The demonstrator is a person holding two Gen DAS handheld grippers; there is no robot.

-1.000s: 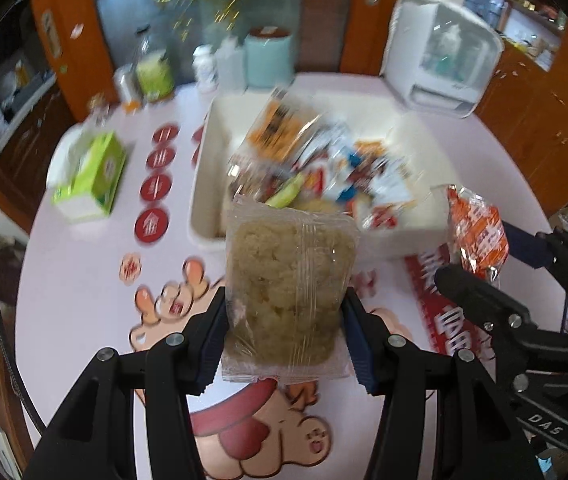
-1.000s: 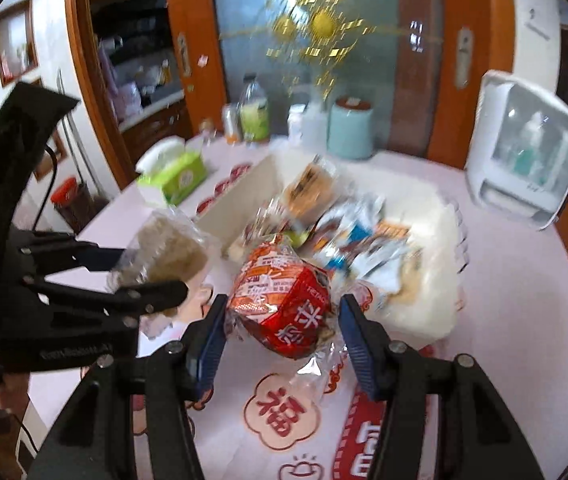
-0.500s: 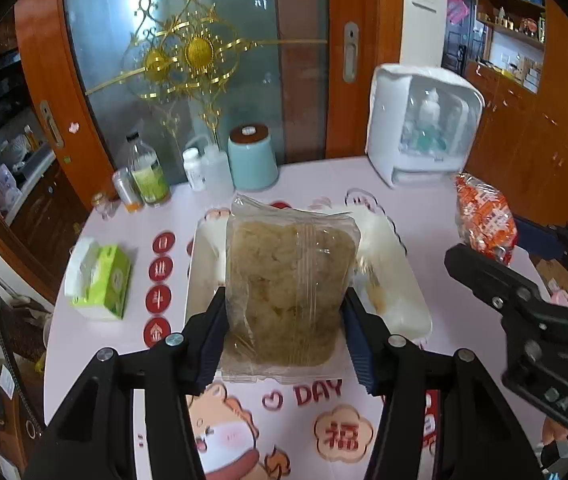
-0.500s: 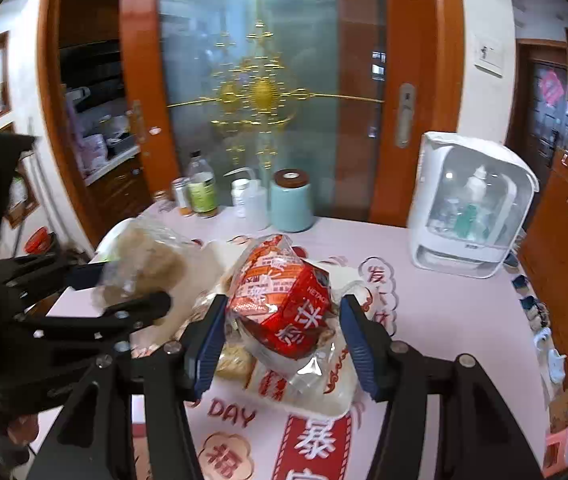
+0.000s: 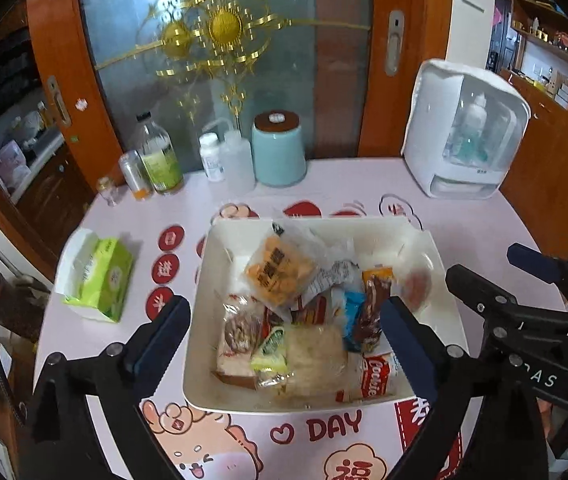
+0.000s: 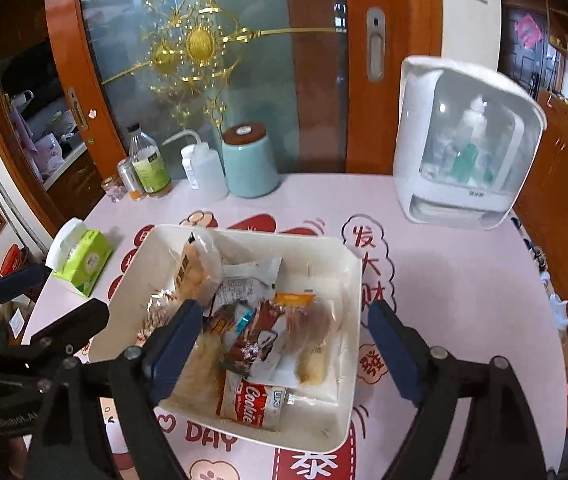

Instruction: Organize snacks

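Bin [image 5: 200,320]: white, centre of table [image 5: 364,184]; snacks heaped inside, none seen on the table outside it.
Snacks: orange pack [image 5: 280,272] at bin's 11 o'clock; pale pack [image 5: 312,356] at 6, blurred; cookie pack [image 5: 376,376] at 5; brown wrapper [image 5: 370,304] near centre.
L gripper [image 5: 284,328]: above bin, jaws opening, nothing pressed betw. pads; bin contents seen through the gap.
R gripper [image 6: 280,336]: above bin too, jaws opening, no pack held; in left view it sits at 3 o'clock.
Step (judged): both packs let go into bin; release stage.
Done well: jaws to be spread fully before lift, so no film is snagged on the pads; lift to be made straight up, clear of bin wall; the two grippers to be kept apart, as they are close.
Risk (judged): heap is high on the near side, so light packs could slide over the rim.
Other items: tissue box [image 5: 96,276] at 9 o'clock of bin; bottles [image 5: 160,156] and teal jar [image 5: 278,148] at 12; white appliance [image 5: 464,128] at 2. All well apart from bin.
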